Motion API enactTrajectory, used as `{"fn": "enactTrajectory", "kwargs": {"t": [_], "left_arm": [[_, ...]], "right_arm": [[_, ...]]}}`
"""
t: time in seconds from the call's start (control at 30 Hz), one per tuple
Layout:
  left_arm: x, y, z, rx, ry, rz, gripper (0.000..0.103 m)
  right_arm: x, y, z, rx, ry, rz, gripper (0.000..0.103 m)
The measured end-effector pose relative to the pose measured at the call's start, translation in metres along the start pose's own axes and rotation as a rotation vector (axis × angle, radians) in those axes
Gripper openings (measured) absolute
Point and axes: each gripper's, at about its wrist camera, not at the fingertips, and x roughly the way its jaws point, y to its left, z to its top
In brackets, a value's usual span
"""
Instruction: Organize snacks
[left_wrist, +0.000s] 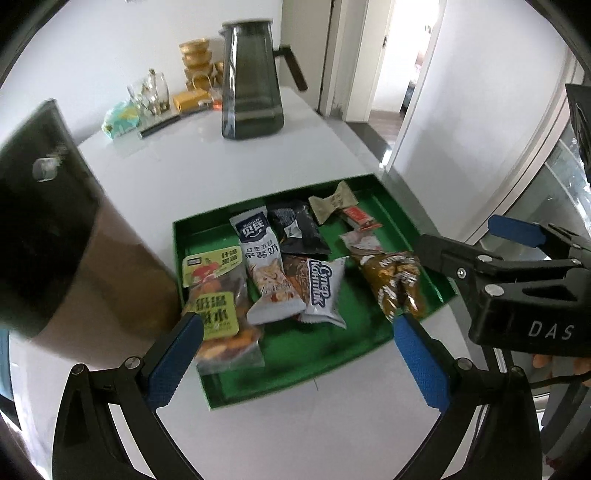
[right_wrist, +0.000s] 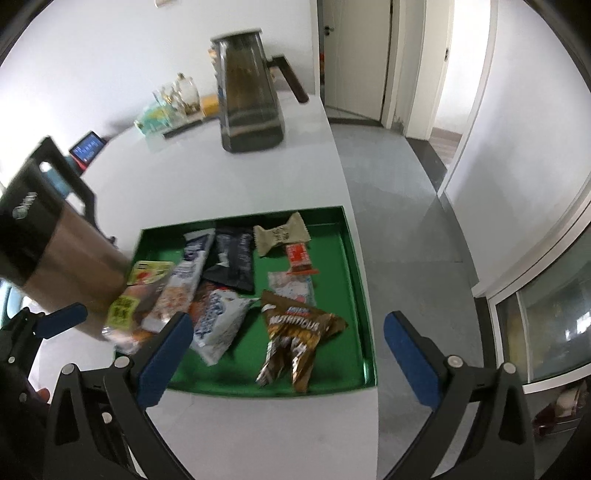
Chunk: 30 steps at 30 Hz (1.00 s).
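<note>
A shallow green tray is sitting near the right edge of the white worktop, and the snacks are lying loose inside it. At its near left corner a clear packet of dried fruit is showing yellow-green labels with Chinese characters; just right of it a long white oat bar is carrying a dark blue band and more Chinese writing, and against that a white pouch is reading "Cynep KoHTuk" in blue Cyrillic letters. A black packet is lying behind them, with a tan bow-shaped wrapper and a small red packet toward the far right corner. At the near right a crinkled brown-gold wrapper is showing the word "NUTRITIOUS". The left hand-held gripper is hovering over the tray's near edge with its blue pads spread wide and nothing between them. The right hand-held gripper is likewise standing wide apart and empty above the tray; its black body is bearing the letters "DAS". A brown flask with a black lid is standing just left of the tray, and a smoky grey pitcher is standing farther back with glasses and gold boxes behind it.
</note>
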Motion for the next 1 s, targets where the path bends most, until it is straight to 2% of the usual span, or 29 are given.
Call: {"fn": "enactTrajectory", "kwargs": {"t": [0.27, 0.5, 0.7, 1.0], "left_arm": [[-0.065, 0.007, -0.04, -0.005, -0.095, 0.007, 0.101], [-0.123, 0.037, -0.082, -0.061, -0.178, 0.014, 0.101], [-0.17, 0.071, -0.118, -0.1, -0.26, 0.034, 0.101], [-0.217, 0.111, -0.162, -0.062, -0.304, 0.013, 0.101]], "right_arm": [[-0.063, 0.029, -0.039, -0.016, -0.101, 0.043, 0.103], [-0.115, 0.07, -0.077, -0.044, -0.189, 0.084, 0.103], [-0.154, 0.111, -0.105, -0.073, -0.23, 0.082, 0.103], [-0.194, 0.172, -0.15, -0.047, -0.26, 0.054, 0.103]]}}
